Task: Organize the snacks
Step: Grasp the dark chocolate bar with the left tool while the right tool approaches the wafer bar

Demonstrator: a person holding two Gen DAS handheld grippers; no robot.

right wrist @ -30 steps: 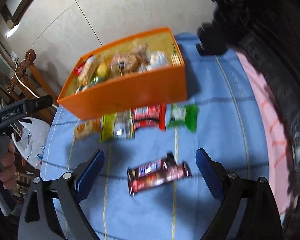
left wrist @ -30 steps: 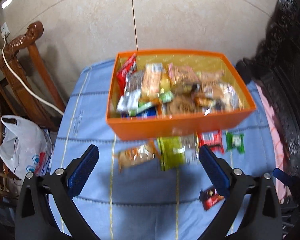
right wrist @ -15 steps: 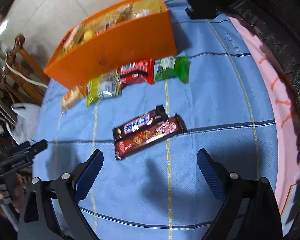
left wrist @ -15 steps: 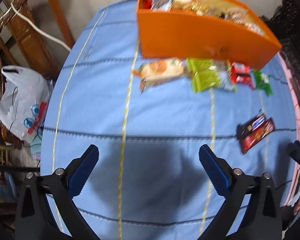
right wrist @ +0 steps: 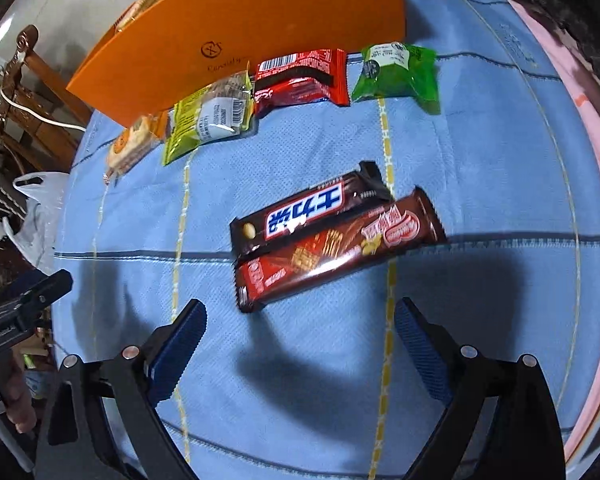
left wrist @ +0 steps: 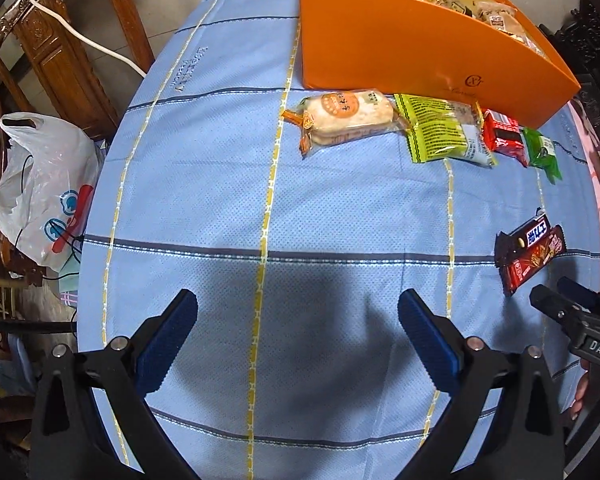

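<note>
An orange box (left wrist: 416, 52) full of snacks stands at the far side of the blue cloth; it also shows in the right wrist view (right wrist: 260, 28). In front of it lie a rice cracker pack (left wrist: 346, 118), a lime-green pack (left wrist: 444, 130), a red pack (left wrist: 502, 136) and a green pack (left wrist: 542, 152). Two chocolate bars lie side by side: a dark bar (right wrist: 308, 210) and a red-brown wafer bar (right wrist: 336, 250). My left gripper (left wrist: 298, 336) is open and empty over bare cloth. My right gripper (right wrist: 300, 344) is open and empty, just short of the wafer bar.
The blue checked tablecloth (left wrist: 220, 200) covers a round table. A white plastic bag (left wrist: 40, 196) and carved wooden chairs (left wrist: 60, 64) stand off the left edge. Dark carved furniture (right wrist: 580, 32) lines the right side. The right gripper's body (left wrist: 580, 332) shows at right.
Both grippers have pulled back and down toward the near side of the table, so the box and snacks sit farther ahead. Both stayed open. No snack has moved.
</note>
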